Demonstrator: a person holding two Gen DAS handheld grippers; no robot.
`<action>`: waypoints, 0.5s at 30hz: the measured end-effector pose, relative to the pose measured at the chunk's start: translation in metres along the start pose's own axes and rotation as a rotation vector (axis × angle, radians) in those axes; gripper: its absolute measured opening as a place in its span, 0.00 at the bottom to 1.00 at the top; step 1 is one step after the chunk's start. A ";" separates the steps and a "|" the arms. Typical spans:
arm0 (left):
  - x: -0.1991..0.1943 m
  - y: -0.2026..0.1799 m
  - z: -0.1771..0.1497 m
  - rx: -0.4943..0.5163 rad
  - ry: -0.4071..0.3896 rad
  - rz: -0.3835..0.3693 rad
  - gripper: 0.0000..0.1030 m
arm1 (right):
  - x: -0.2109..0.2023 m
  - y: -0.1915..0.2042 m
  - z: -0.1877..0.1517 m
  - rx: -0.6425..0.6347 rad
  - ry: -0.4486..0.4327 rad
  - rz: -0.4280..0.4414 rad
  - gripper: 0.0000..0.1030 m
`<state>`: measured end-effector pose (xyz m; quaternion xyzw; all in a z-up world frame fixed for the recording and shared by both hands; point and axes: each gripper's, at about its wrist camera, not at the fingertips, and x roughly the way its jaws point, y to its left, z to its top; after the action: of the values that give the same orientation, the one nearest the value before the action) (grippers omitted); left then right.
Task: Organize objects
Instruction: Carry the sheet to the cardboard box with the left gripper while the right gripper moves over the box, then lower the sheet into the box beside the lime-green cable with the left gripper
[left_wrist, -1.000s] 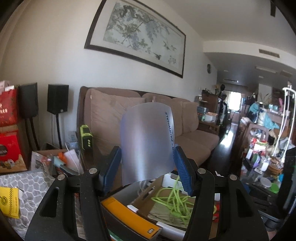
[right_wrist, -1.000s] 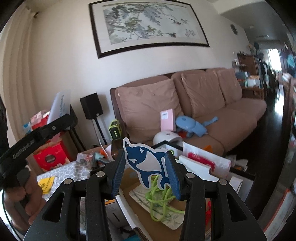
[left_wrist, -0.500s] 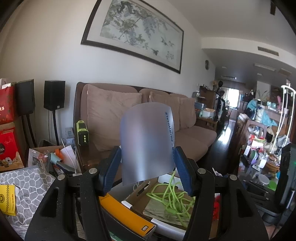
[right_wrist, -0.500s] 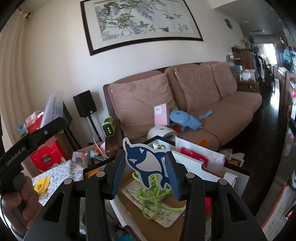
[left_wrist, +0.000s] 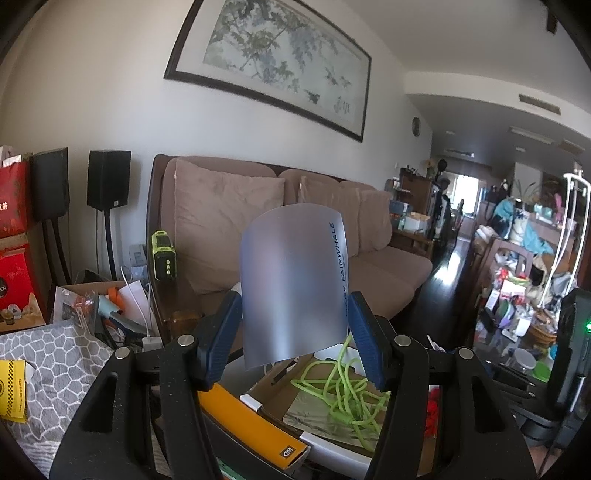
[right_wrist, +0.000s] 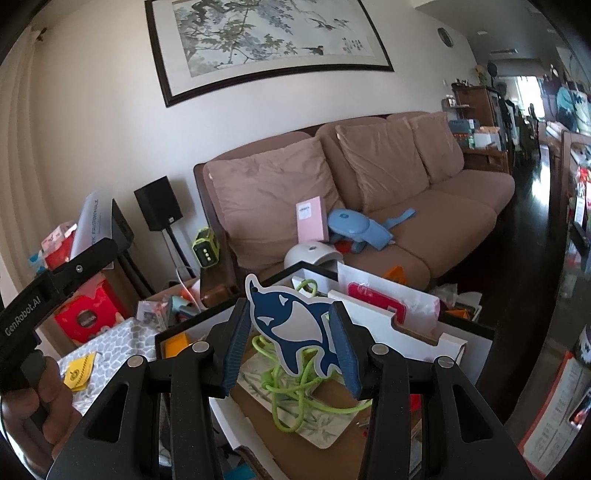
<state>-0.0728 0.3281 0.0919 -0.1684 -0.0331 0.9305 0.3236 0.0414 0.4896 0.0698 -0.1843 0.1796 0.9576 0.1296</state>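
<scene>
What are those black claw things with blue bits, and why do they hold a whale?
No robot here: a person holds a grabber tool in each hand, and each tool carries a camera looking out along its two blue fingers. That gives two pictures. In the left one, the left gripper squeezes a bent frosted plastic sheet. In the right one, the right gripper pinches a whale cutout; at the left edge you see the person's hand holding the other tool. Below lies a green cord in an open box, with a sofa behind.

Sofa cushions (left_wrist: 229, 221) partly behind frosted sheet (left_wrist: 293, 284).
</scene>
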 end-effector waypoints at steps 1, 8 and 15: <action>0.001 0.000 0.000 0.000 0.003 0.000 0.54 | 0.000 -0.001 0.000 0.003 0.002 -0.001 0.43; 0.003 -0.002 -0.003 -0.005 0.017 0.005 0.54 | 0.001 -0.006 0.000 0.025 0.016 0.006 0.43; 0.009 -0.001 -0.006 -0.011 0.041 0.016 0.54 | 0.002 -0.007 -0.001 0.028 0.026 0.006 0.43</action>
<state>-0.0766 0.3346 0.0833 -0.1896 -0.0302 0.9292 0.3159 0.0418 0.4959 0.0662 -0.1946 0.1955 0.9528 0.1269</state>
